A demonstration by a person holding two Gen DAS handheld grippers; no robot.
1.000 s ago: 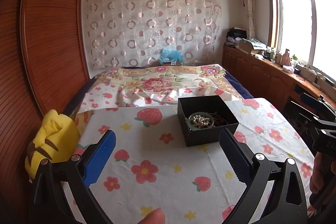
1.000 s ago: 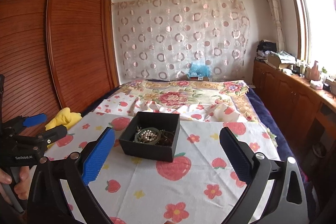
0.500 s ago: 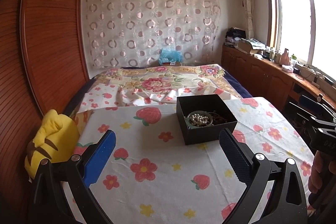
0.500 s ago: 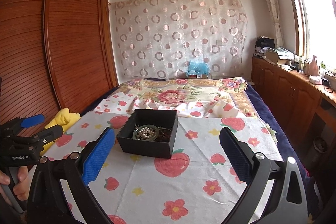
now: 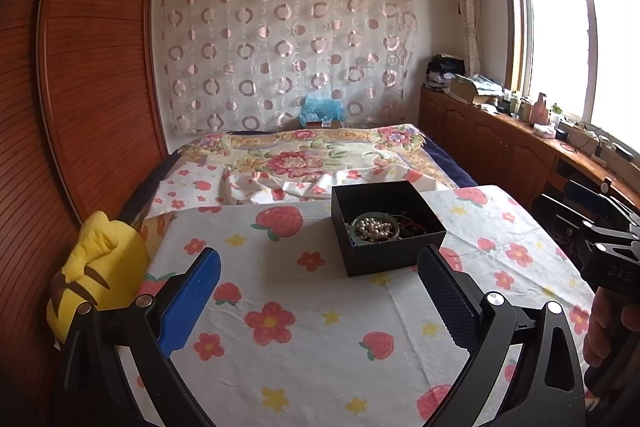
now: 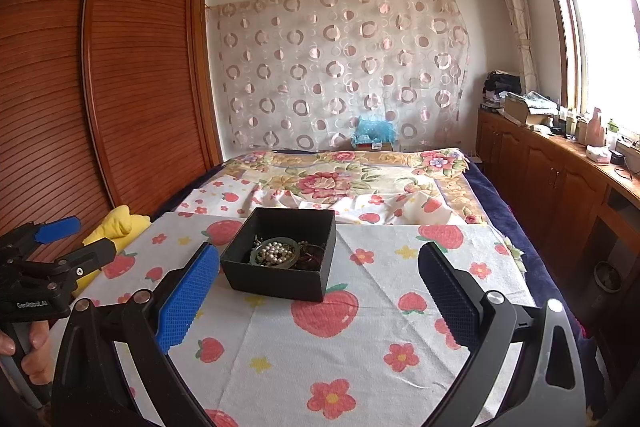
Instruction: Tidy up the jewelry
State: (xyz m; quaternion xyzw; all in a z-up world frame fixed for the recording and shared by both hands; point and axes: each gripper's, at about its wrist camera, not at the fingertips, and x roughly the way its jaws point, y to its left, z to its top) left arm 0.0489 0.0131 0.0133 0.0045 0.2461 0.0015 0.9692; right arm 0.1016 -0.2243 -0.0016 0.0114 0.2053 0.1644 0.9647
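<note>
Through my left wrist camera, my left gripper [image 5: 318, 285] fills the bottom of the frame with its blue pads spread wide and nothing between them. The black box [image 5: 386, 227] sits right of centre on the flowered cloth [image 5: 280, 327], just beyond the right pad, with a pearl strand [image 5: 374, 228] coiled inside beside darker pieces (too tangled to tell apart). A yellow plush toy [image 5: 98, 267] lies at the left edge, and my right gripper [image 5: 600, 227] shows at the right edge. Through my right wrist camera, my right gripper's pads are just as wide apart and empty; the box sits left of centre, close to the left pad, and my left hand [image 6: 30, 351] grips its handle at lower left.
</note>
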